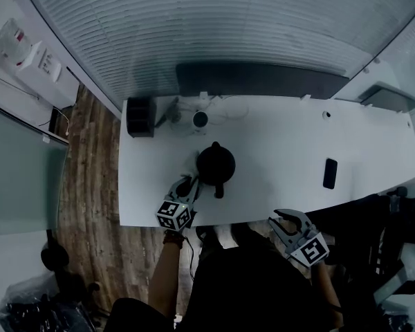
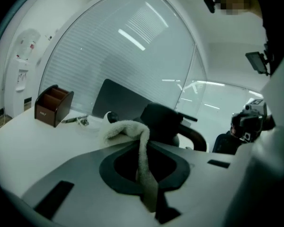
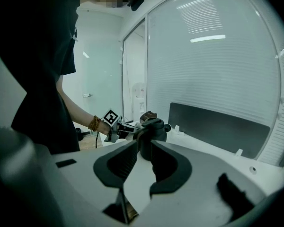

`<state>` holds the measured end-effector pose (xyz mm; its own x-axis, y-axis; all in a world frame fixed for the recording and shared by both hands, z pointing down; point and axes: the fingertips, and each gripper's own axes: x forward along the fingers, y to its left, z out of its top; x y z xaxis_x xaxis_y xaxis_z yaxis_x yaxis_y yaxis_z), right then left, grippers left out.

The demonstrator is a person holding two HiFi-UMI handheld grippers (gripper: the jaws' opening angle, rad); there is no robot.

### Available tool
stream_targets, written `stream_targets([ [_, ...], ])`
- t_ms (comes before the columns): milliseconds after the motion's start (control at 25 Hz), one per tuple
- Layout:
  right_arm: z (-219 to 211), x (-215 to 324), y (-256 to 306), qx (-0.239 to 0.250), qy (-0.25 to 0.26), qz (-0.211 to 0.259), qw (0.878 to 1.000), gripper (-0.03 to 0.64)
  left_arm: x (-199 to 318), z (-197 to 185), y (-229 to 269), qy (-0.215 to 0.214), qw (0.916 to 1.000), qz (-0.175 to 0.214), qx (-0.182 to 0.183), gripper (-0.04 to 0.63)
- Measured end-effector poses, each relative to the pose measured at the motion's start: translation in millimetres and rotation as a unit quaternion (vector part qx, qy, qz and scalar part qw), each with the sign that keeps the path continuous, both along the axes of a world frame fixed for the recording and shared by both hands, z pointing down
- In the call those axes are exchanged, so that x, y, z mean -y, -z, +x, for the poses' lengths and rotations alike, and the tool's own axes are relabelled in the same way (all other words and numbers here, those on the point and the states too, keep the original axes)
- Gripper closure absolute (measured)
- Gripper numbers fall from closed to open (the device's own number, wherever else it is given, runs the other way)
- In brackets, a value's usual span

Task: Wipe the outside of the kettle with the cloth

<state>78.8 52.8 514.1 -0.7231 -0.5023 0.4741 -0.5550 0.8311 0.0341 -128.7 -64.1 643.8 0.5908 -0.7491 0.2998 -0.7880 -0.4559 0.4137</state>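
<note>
The black kettle (image 1: 216, 164) stands on the white table (image 1: 277, 144), near its front edge. My left gripper (image 1: 191, 187) is just left of the kettle, shut on a pale cloth (image 2: 125, 126). The cloth runs up between the jaws and bunches against the kettle's (image 2: 163, 119) side. In the left gripper view (image 2: 143, 144) the kettle's handle sticks out to the right. My right gripper (image 1: 285, 221) hovers off the table's front edge, to the right of the kettle. Its jaws (image 3: 144, 145) stand open with nothing between them, and the kettle (image 3: 151, 131) shows beyond them.
A black phone (image 1: 330, 173) lies to the kettle's right. At the back left stand a dark box (image 1: 140, 116) and a small white round device (image 1: 200, 120) with cables. A dark screen panel (image 1: 263, 80) runs along the table's far edge. A wood floor lies to the left.
</note>
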Motion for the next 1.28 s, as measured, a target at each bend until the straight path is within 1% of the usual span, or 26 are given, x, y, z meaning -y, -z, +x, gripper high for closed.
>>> stream_targets([
  [120, -2.0, -1.9, 0.4, 0.003, 0.002, 0.002, 1.000, 0.532, -10.5, 4.9, -36.9, -0.014, 0.9988, -0.040, 0.024, 0.565],
  [240, -3.6, -3.6, 0.8, 0.001, 0.006, 0.000, 1.000, 0.533, -18.5, 14.1, -69.8, -0.023, 0.9959, -0.080, 0.036, 0.565],
  [320, -4.2, -4.9, 0.3, 0.001, 0.011, 0.000, 1.000, 0.534, -21.6, 19.4, -85.1, -0.033, 0.9931, -0.098, 0.054, 0.565],
  [360, -4.6, -5.3, 0.0, 0.001, 0.013, 0.000, 1.000, 0.533, -22.4, 20.2, -87.5, -0.037, 0.9923, -0.100, 0.063, 0.565],
  [440, -6.3, -5.2, -0.9, -0.001, 0.018, -0.001, 1.000, 0.534, -22.8, 14.8, -76.2, -0.030, 0.9932, -0.084, 0.074, 0.565],
  [520, -9.3, -3.1, -0.7, 0.002, 0.021, -0.001, 1.000, 0.533, -25.4, 2.1, -42.7, -0.008, 0.9967, -0.044, 0.068, 0.565],
  [600, -12.4, -0.5, 0.3, 0.006, 0.023, -0.002, 1.000, 0.533, -35.6, -7.4, 3.1, 0.003, 0.9985, 0.007, 0.055, 0.565],
  [680, -16.8, 1.3, 1.1, 0.011, 0.025, -0.003, 1.000, 0.534, -50.0, -6.9, 50.2, -0.010, 0.9968, 0.059, 0.052, 0.565],
  [760, -23.4, 3.1, 1.8, 0.018, 0.028, -0.002, 0.999, 0.534, -61.2, 1.5, 81.5, -0.035, 0.9936, 0.091, 0.058, 0.565],
  [880, -31.7, 4.2, 0.5, 0.023, 0.039, 0.002, 0.999, 0.532, -66.9, 20.5, 85.7, -0.073, 0.9901, 0.098, 0.068, 0.565],
  [1040, -32.4, 1.7, -0.6, 0.020, 0.044, 0.006, 0.999, 0.534, -57.9, 40.6, 59.3, -0.101, 0.9885, 0.084, 0.076, 0.565],
  [1200, -22.1, 0.9, -1.7, 0.016, 0.033, 0.001, 0.999, 0.533, -47.8, 53.9, 38.8, -0.130, 0.9853, 0.072, 0.085, 0.565],
  [1280, -14.8, 1.6, -3.0, 0.013, 0.027, 0.000, 1.000, 0.532, -44.4, 56.4, 29.4, -0.137, 0.9848, 0.063, 0.086, 0.565],
])
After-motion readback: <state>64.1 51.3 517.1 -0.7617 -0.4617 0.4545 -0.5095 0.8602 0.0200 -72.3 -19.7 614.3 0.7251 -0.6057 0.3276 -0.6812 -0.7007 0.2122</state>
